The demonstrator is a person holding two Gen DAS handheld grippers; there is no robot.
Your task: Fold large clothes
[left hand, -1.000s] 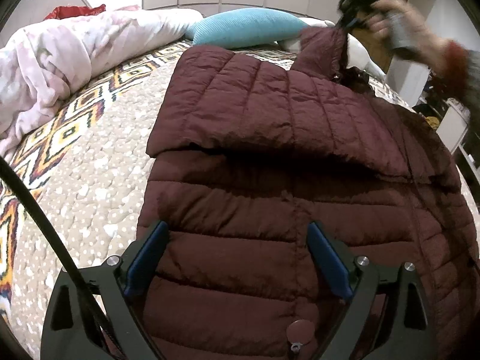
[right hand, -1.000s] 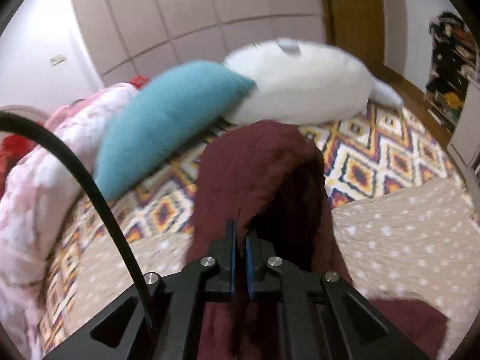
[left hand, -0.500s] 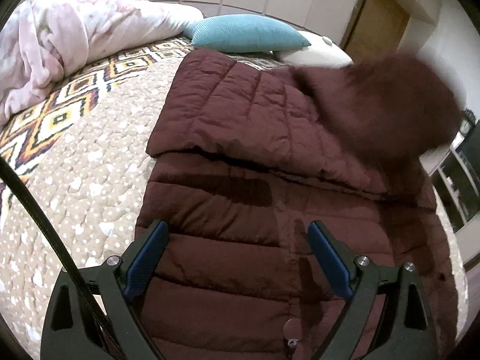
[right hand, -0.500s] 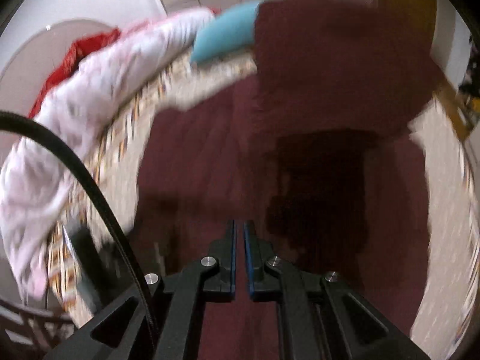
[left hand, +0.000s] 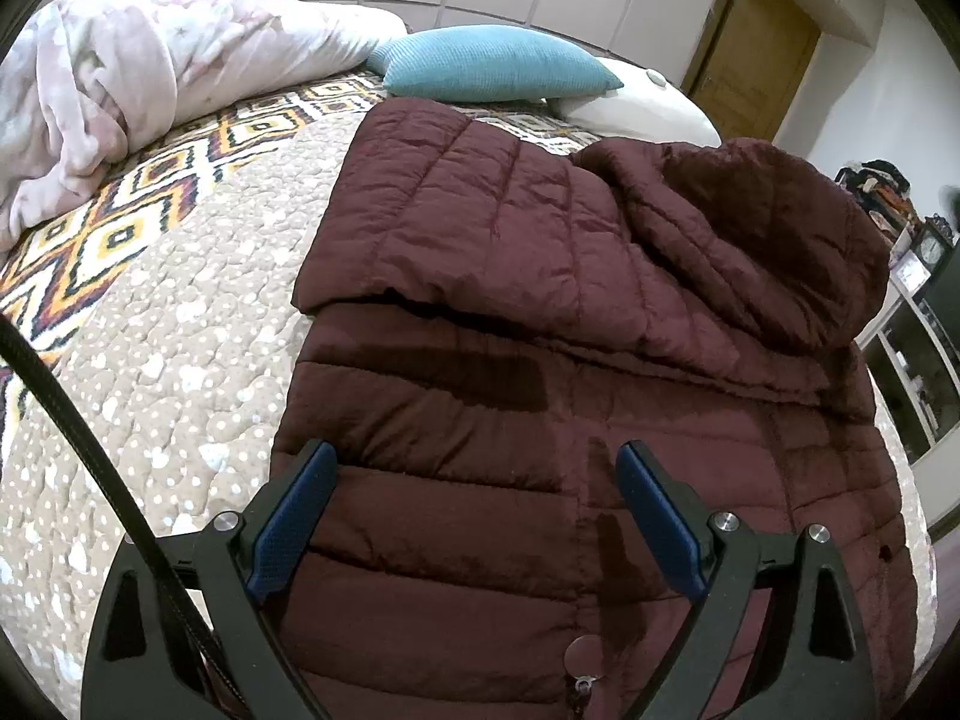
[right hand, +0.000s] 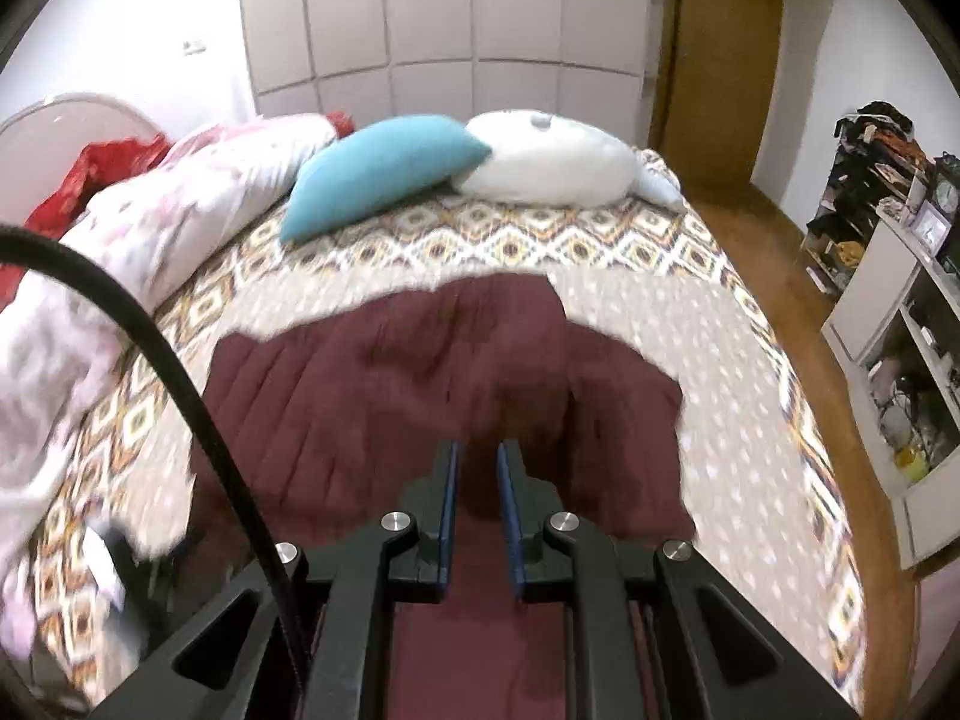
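Note:
A maroon quilted jacket (left hand: 540, 360) lies flat on the bed, its upper part folded down over the body. Its hood (left hand: 768, 228) rests on top at the right. My left gripper (left hand: 477, 456) hovers wide open just above the jacket's lower body, with nothing between its blue pads. In the right wrist view the jacket (right hand: 390, 396) spreads below my right gripper (right hand: 478, 456). That gripper's jaws are opening, a narrow gap shows between the pads, and no cloth is pinched in it.
A patterned quilted bedspread (left hand: 150, 330) covers the bed. A teal pillow (left hand: 498, 72) and a white pillow (left hand: 642, 111) lie at the far end, a pink blanket (left hand: 120, 84) along the left. White shelves (right hand: 900, 360) stand right of the bed on wooden floor.
My right gripper swung the hood from the far end over onto the jacket, then pulled back and let it go; its jaws have parted slightly. The left gripper stayed put, open.

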